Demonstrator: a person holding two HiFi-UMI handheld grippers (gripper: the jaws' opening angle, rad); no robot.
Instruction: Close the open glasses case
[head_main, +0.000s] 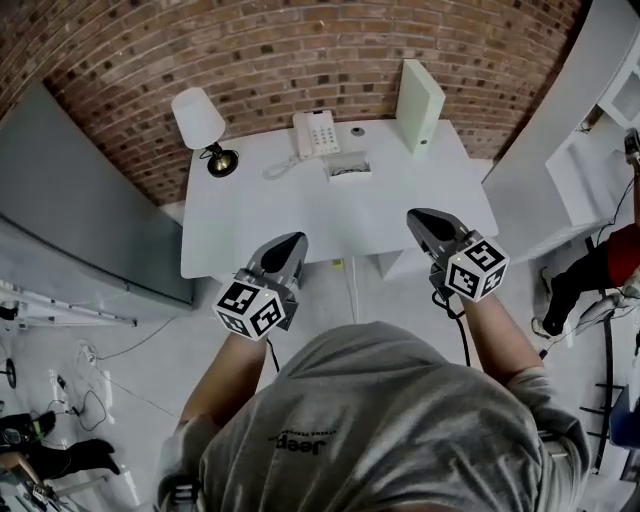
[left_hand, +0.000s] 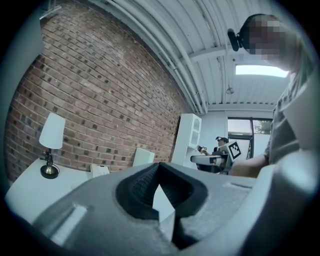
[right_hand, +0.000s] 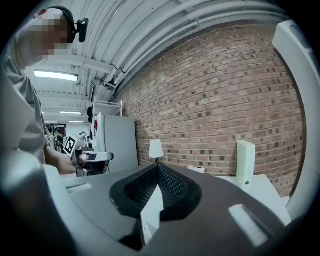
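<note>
With the left tool and right tool both pinched shut and empty, a push at the open glasses case at twelve o'clock could slide it into the telephone.

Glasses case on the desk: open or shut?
Open: in the head view the glasses case shows its inside, with something dark lying in it. Too small to tell more.

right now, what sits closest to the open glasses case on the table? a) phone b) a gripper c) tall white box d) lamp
a: the phone lies just behind the glasses case, while the lamp and white box stand farther off at the sides.
</note>
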